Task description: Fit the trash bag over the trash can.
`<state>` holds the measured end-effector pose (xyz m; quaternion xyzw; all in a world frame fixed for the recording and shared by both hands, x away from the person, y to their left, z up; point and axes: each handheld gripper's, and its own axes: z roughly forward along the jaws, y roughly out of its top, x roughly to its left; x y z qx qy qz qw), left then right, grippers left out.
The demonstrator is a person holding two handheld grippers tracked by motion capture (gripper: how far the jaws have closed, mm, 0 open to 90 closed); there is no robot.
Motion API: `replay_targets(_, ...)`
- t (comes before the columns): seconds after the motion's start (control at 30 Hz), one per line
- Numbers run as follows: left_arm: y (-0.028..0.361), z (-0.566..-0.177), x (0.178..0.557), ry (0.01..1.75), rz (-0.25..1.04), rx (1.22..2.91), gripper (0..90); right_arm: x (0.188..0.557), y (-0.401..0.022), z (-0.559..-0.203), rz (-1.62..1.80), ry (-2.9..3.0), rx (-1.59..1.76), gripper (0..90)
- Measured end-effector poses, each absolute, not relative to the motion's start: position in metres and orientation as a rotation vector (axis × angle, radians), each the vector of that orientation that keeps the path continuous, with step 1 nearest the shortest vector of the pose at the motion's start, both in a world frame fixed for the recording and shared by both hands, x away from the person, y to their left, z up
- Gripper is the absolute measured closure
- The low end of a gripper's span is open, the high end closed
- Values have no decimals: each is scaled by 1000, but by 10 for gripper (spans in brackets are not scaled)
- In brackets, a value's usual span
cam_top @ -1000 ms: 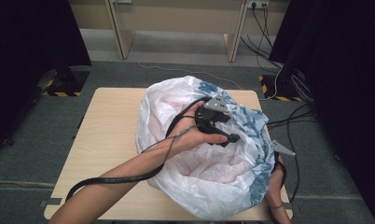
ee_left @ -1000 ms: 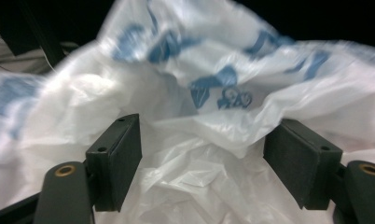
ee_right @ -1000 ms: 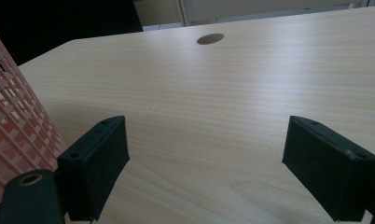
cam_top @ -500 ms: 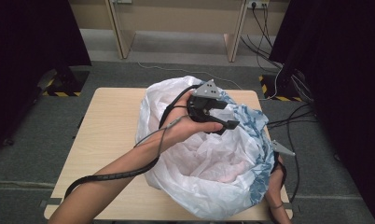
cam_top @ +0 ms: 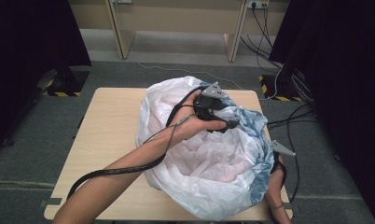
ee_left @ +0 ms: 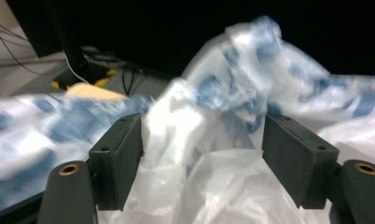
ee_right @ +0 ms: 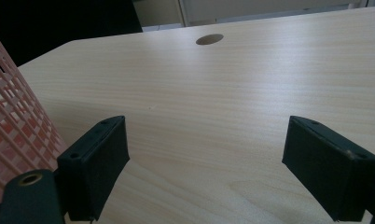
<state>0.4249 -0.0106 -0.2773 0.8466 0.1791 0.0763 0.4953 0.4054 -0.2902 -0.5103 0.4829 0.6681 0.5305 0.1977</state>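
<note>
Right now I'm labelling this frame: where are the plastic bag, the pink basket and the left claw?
plastic bag (cam_top: 209,158), high view, on its white middle.
pink basket (ee_right: 13,135), right gripper view, on its lattice wall.
left claw (ee_left: 202,154), left gripper view, midway between its tips.

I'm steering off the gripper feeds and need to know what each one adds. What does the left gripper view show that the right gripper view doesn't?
Left gripper view alone: the white plastic bag with blue print, crumpled film bunched between the open jaws of the left gripper, and cables on the floor behind.

Right gripper view alone: the pink lattice basket at its left edge, bare tabletop with a round hole, and nothing between the open jaws of the right gripper.

Both: two black jaws standing wide apart.
</note>
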Motion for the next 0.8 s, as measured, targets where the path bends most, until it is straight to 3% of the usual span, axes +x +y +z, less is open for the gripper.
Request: replay_targets(0.8,-22,-309,425,430,127,2175,298,406,-290,-510,1476,1873,1337,147)
